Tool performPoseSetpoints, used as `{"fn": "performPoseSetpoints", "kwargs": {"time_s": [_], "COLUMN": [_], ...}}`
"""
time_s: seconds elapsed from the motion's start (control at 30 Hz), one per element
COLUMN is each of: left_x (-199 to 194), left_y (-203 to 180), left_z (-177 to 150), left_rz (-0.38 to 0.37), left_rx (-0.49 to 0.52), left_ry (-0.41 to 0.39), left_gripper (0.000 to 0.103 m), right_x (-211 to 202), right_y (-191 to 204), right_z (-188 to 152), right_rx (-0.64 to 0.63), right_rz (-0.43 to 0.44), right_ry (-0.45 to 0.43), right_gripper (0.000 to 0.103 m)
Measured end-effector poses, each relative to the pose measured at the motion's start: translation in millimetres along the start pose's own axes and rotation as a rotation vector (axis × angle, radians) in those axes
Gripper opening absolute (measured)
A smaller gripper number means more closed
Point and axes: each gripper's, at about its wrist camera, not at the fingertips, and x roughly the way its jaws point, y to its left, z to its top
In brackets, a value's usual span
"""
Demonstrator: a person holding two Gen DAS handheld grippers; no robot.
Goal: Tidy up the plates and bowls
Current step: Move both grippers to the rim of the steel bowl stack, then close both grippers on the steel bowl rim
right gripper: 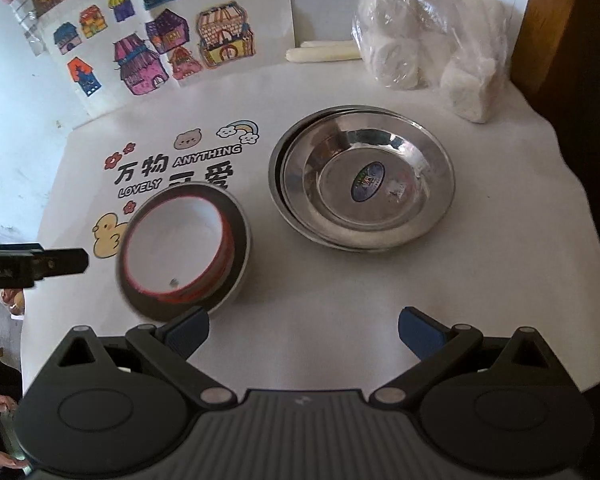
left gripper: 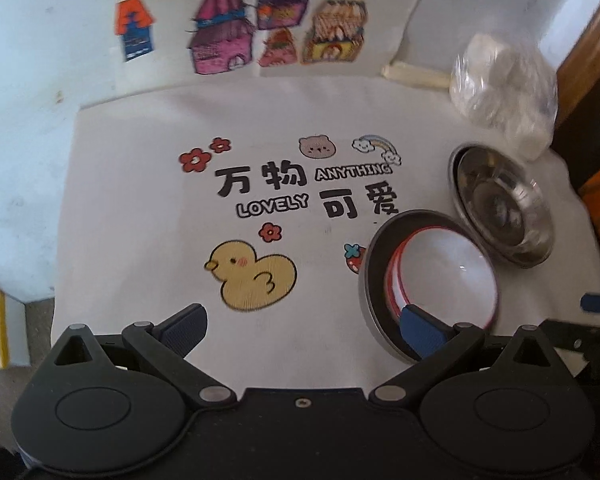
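We find both grippers, left (left gripper: 302,326) and right (right gripper: 303,326), with jaws apart and empty; bowls (right gripper: 184,246) sit nested beside stacked plates (right gripper: 362,178), so we advise gripping the rim squarely.

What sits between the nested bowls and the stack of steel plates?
Nothing: in the right wrist view only bare white cloth separates the nested bowls from the steel plates.
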Motion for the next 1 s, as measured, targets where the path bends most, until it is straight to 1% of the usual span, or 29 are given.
{"fn": "performPoseSetpoints", "kwargs": {"time_s": [0.27, 0.4, 0.47, 0.5, 0.57, 0.7, 0.87, 0.93, 1.0], "left_x": [27.0, 38.0, 41.2, 42.4, 45.0, 48.0, 51.3, 52.4, 52.6], "left_y": [-7.6, -12.3, -13.2, -13.8, -12.9, -13.2, -16.5, -17.9, -19.2], "left_z": [21.5, 27.2, 28.9, 29.5, 30.6, 30.8, 30.7, 30.7, 30.8], "left_rz": [0.017, 0.044, 0.05, 0.052, 0.054, 0.058, 0.083, 0.09, 0.089], "left_rx": [0.08, 0.113, 0.12, 0.122, 0.127, 0.141, 0.172, 0.181, 0.189], "left_ry": [0.074, 0.107, 0.117, 0.121, 0.128, 0.138, 0.145, 0.148, 0.15], "left_gripper": [0.102, 0.102, 0.102, 0.102, 0.102, 0.102, 0.102, 0.101, 0.097], "right_x": [28.3, 41.8, 48.3, 50.1, 53.3, 55.0, 57.5, 58.0, 58.3], "right_y": [-15.7, -16.6, -15.0, -14.1, -13.2, -10.9, -12.0, -12.0, -10.8], "right_z": [16.6, 22.1, 23.3, 23.1, 23.2, 23.9, 25.0, 25.2, 25.6], "right_rx": [0.065, 0.103, 0.104, 0.106, 0.111, 0.106, 0.117, 0.117, 0.113], "right_rz": [0.056, 0.077, 0.074, 0.074, 0.089, 0.107, 0.132, 0.143, 0.157], "right_ry": [0.067, 0.11, 0.13, 0.134, 0.14, 0.143, 0.147, 0.146, 0.144], "right_gripper": [0.103, 0.102, 0.099, 0.095, 0.093, 0.084, 0.078, 0.072, 0.066]}}
